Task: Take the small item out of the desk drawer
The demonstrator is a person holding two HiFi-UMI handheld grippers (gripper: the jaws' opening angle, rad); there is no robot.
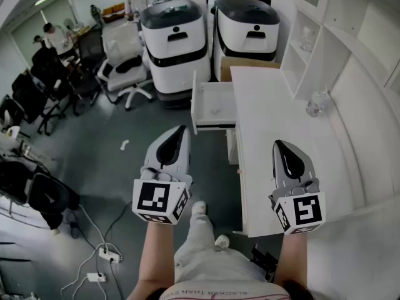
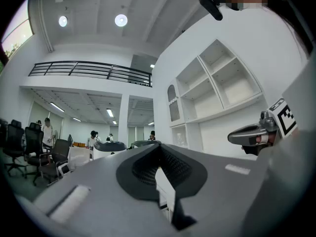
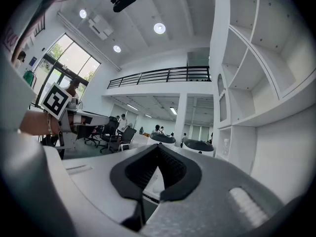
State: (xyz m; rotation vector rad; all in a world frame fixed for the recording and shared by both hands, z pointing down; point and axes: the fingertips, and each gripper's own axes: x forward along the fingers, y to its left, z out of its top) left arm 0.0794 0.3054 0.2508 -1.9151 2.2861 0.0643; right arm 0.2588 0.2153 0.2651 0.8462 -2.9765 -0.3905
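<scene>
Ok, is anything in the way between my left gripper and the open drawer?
Nothing visible. The drawer stands open just ahead of the left gripper, slightly to its right, with only floor below the gap. Its contents are too faint to make out.

Left tool (image 1: 182,130), right tool (image 1: 279,144): both closed, empty.
</scene>
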